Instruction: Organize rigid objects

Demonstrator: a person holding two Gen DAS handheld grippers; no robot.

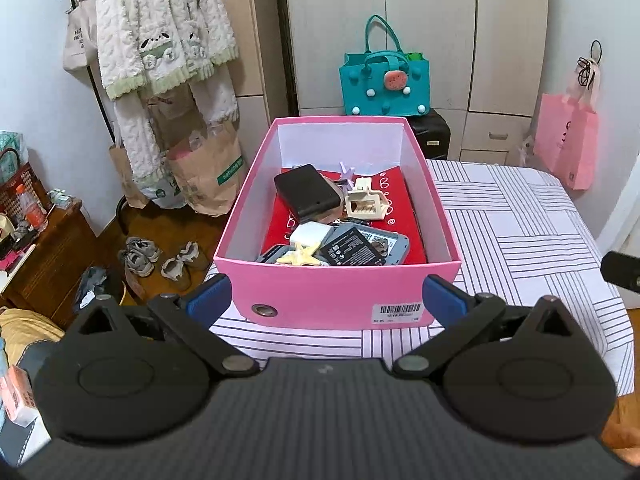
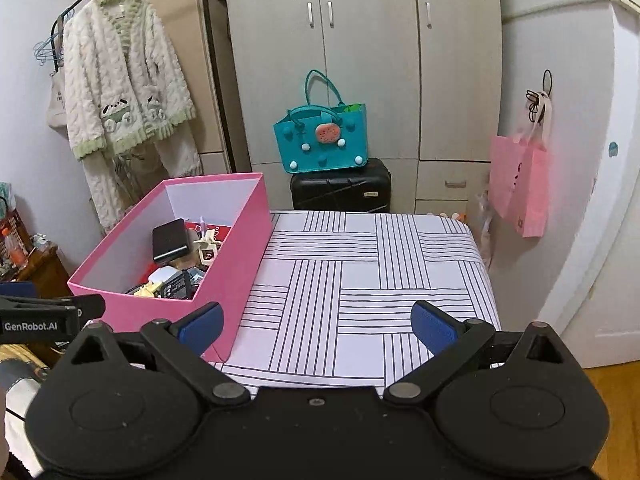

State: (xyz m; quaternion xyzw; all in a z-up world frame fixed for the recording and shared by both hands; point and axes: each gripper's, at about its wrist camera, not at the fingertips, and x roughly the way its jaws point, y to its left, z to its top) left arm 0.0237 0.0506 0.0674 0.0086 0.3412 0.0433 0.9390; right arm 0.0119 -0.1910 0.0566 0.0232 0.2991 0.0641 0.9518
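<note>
A pink box (image 1: 320, 296) stands on the left part of a striped table (image 1: 520, 216). It holds a black case (image 1: 308, 190), a cream hair clip (image 1: 366, 204), a white charger (image 1: 310, 234), a starfish clip (image 1: 302, 256) and dark battery packs (image 1: 352, 250) on a red sheet. My left gripper (image 1: 326, 300) is open and empty just in front of the box's near wall. In the right wrist view the box (image 2: 236, 256) is at the left. My right gripper (image 2: 318, 326) is open and empty over the striped table (image 2: 380, 280).
A teal handbag (image 2: 320, 142) sits on a black suitcase (image 2: 340, 188) behind the table, before a wardrobe. A pink bag (image 2: 520, 184) hangs at the right. Fleece clothes (image 1: 160, 24), paper bags and shoes (image 1: 160, 258) are at the left.
</note>
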